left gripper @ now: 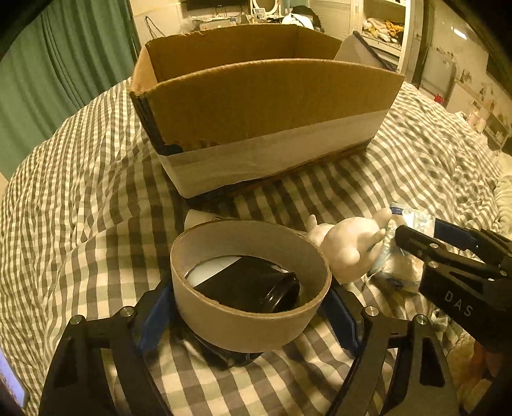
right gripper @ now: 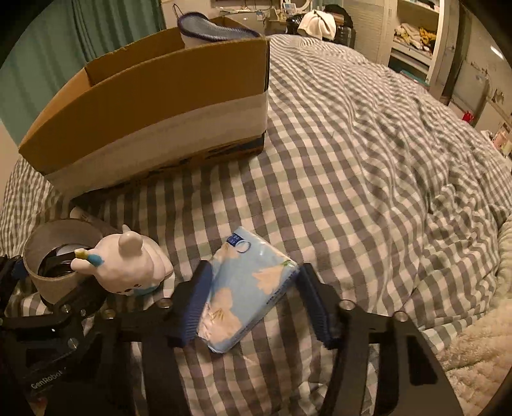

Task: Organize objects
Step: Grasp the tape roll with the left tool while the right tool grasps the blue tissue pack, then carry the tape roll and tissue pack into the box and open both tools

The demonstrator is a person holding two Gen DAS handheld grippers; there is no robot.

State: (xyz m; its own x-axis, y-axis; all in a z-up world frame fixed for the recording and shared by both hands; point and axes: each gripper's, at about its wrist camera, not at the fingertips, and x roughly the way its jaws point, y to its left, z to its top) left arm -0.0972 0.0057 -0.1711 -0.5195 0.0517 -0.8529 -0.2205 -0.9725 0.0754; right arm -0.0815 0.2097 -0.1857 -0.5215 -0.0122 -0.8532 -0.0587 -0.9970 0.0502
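A brown cardboard ring (left gripper: pixel 251 320) lies on the checked bedspread, over a black object (left gripper: pixel 256 284). My left gripper (left gripper: pixel 251 307) is open, its blue pads on either side of the ring, which also shows in the right wrist view (right gripper: pixel 57 256). A white rabbit figurine (left gripper: pixel 348 246) (right gripper: pixel 128 265) lies right of the ring. A light blue tissue pack (right gripper: pixel 246 288) lies between the pads of my right gripper (right gripper: pixel 256 300), which is open around it. The open cardboard box (left gripper: pixel 265 121) (right gripper: pixel 153 105) stands behind.
A blue-edged mesh item (right gripper: pixel 211 28) sticks out of the box's far end. A fluffy cream blanket (right gripper: pixel 480 336) lies at the right edge of the bed. Green curtains (left gripper: pixel 64 64) hang left, shelves (right gripper: pixel 416 28) at the back.
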